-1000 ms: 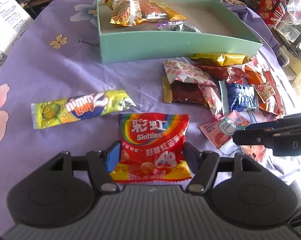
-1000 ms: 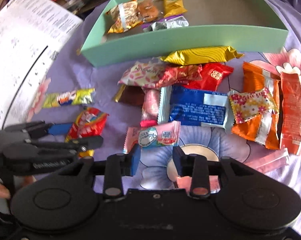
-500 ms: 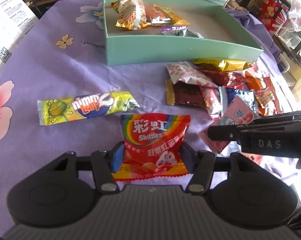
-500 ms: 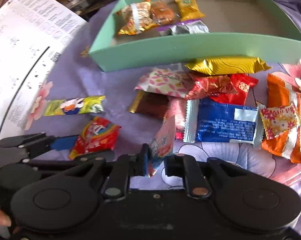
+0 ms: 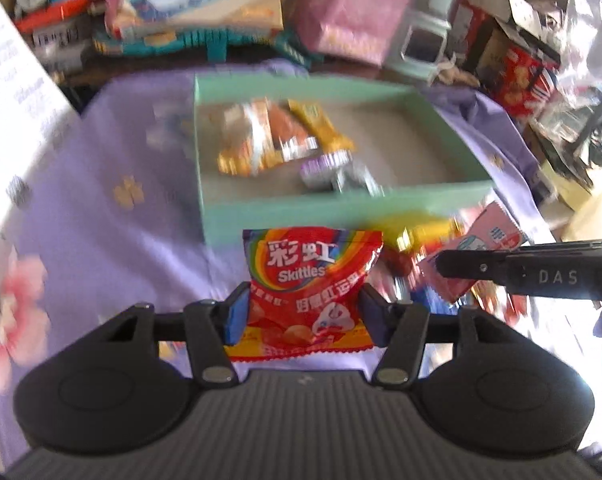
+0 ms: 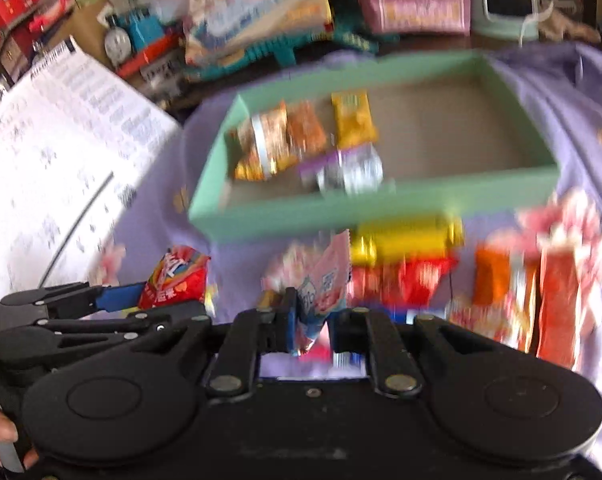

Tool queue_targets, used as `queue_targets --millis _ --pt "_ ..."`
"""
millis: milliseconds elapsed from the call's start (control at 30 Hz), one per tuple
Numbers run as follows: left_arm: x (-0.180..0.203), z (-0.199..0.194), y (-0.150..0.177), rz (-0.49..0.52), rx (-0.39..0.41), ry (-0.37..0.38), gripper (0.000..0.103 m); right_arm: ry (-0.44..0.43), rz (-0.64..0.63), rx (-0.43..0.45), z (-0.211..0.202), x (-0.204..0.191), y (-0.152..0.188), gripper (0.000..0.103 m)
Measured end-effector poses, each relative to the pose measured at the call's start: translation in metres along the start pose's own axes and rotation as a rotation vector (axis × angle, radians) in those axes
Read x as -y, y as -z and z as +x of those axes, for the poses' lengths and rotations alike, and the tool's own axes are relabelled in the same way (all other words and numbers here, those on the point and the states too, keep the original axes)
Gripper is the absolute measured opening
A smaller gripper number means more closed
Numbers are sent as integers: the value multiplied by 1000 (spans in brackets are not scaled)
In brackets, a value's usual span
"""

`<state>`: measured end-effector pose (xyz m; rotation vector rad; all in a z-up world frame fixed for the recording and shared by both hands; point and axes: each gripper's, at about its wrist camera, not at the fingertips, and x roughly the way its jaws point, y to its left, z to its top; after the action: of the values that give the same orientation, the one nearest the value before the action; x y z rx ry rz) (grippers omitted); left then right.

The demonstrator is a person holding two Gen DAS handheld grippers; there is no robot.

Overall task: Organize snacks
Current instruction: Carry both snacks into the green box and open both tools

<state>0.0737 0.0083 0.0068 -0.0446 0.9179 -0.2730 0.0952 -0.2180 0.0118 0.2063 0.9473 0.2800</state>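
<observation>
While loose snacks [image 6: 405, 276] crowd the mint box [image 5: 341, 212], left gripper [image 5: 303, 312] clamps Skittles bag [image 5: 309, 280], right gripper [image 6: 311, 326] pink packet [image 6: 327, 280].

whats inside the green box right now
The green box holds about four packets bunched at its left end: orange and gold ones, a yellow one, a silver-purple one. Anything beneath them is covered.

Probably a lived-in home: behind the green box [image 6: 381, 208] on the flowered purple cloth [image 5: 101, 240] crowd a toy train [image 6: 135, 36] and blurred packages.

Bright daylight; heavy motion blur beyond each sharp tool; fisheye bending and dark corners.
</observation>
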Motion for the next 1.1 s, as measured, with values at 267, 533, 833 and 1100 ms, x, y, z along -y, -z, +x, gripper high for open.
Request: queue_targets --millis 267,533,833,1100 --pt "-9 21 -69 5 83 -83 56 -13 -13 43 27 -15 -68 14" --pt "-18 61 -88 8 41 -120 56 -19 -15 5 70 -27 -99 15" --pt "-23 69 -90 28 37 -181 100 -35 5 15 82 -32 -109 84" --pt "-29 68 -87 -8 7 -204 103 -21 21 51 66 -21 -100 103"
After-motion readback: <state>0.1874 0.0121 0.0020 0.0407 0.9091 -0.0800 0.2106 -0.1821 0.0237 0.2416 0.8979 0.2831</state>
